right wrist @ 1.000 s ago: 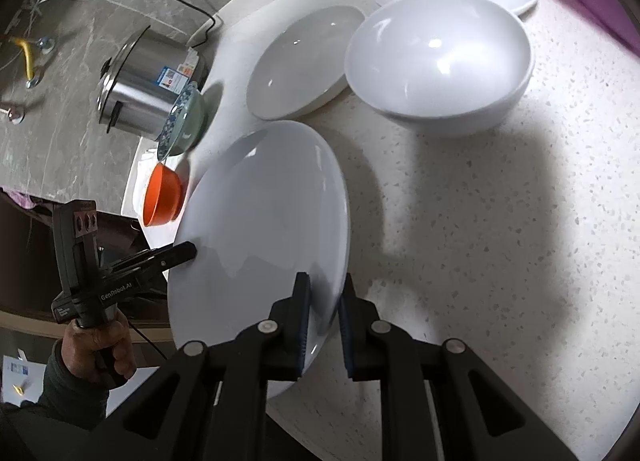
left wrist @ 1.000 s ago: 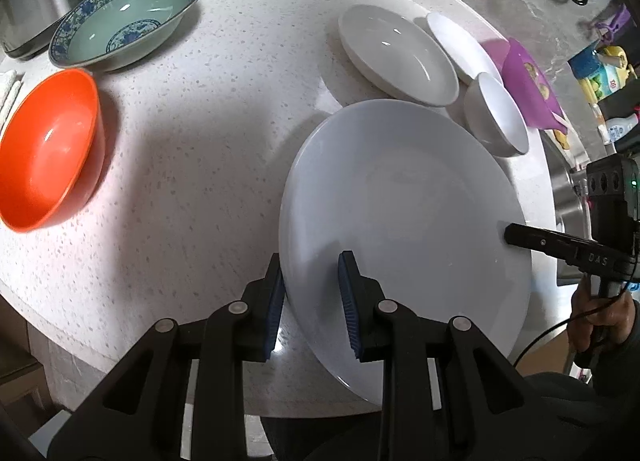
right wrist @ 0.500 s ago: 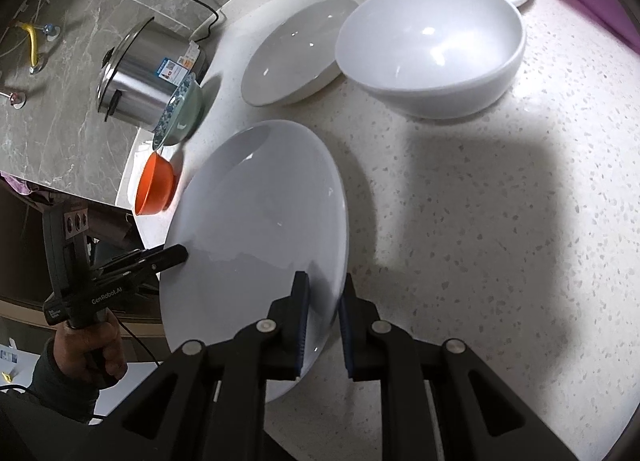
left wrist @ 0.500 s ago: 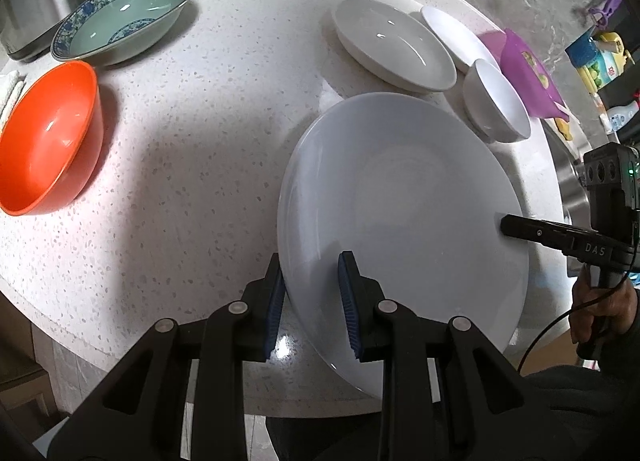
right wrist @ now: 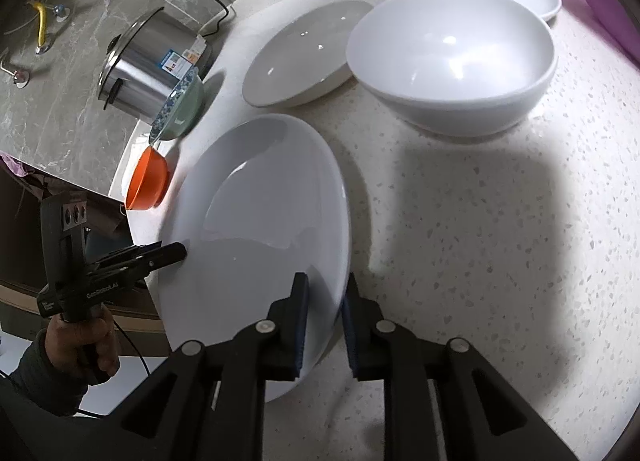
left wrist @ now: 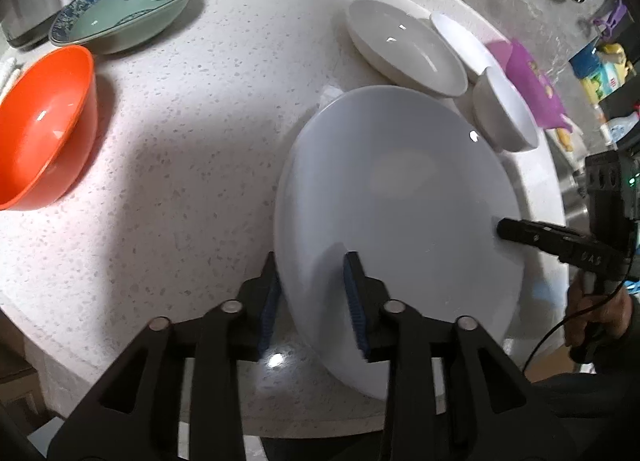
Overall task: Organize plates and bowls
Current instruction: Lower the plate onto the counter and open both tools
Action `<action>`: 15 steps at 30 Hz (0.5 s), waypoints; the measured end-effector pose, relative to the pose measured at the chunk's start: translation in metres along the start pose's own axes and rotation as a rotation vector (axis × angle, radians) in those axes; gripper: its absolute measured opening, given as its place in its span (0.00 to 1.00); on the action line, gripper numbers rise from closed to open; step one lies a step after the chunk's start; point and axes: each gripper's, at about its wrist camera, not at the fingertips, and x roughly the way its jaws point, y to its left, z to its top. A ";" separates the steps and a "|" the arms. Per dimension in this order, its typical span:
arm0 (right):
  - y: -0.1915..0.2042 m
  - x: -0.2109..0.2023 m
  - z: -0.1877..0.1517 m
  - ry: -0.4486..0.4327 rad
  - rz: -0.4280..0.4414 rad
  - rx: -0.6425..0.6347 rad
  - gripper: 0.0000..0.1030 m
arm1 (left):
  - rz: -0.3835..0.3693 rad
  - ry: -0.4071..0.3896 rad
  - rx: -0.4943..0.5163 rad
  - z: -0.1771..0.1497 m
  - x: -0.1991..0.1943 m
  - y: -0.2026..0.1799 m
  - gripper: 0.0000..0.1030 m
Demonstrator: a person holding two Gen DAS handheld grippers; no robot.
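Observation:
A large white plate (left wrist: 400, 197) is held tilted above the round speckled table (left wrist: 180, 109) between both grippers. My left gripper (left wrist: 310, 293) is shut on its near rim. My right gripper (right wrist: 324, 313) is shut on the opposite rim (right wrist: 264, 213); it also shows in the left wrist view (left wrist: 504, 229). A white shallow dish (left wrist: 404, 45), a small white plate (left wrist: 460, 37) and a white bowl (left wrist: 504, 113) sit behind it. An orange bowl (left wrist: 40, 129) and a green blue-rimmed bowl (left wrist: 128, 5) sit at the left.
A steel pot (right wrist: 148, 61) stands at the table's far edge beside the green bowl (right wrist: 180, 105). A purple container (left wrist: 532, 89) sits at the right edge. The table edge runs close under my left gripper.
The plate, held by both grippers, has moved a little farther over the table toward the white dishes. Both grippers stay shut on it.

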 end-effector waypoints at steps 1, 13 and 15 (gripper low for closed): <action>0.000 0.000 -0.001 -0.004 0.013 0.001 0.26 | -0.011 0.000 -0.002 0.000 0.000 0.001 0.44; -0.027 -0.061 -0.015 -0.214 0.055 0.186 0.77 | -0.111 -0.062 -0.070 0.048 -0.048 0.012 1.00; -0.033 -0.077 -0.012 -0.266 0.049 0.233 0.79 | -0.108 -0.082 0.017 0.071 -0.057 -0.001 1.00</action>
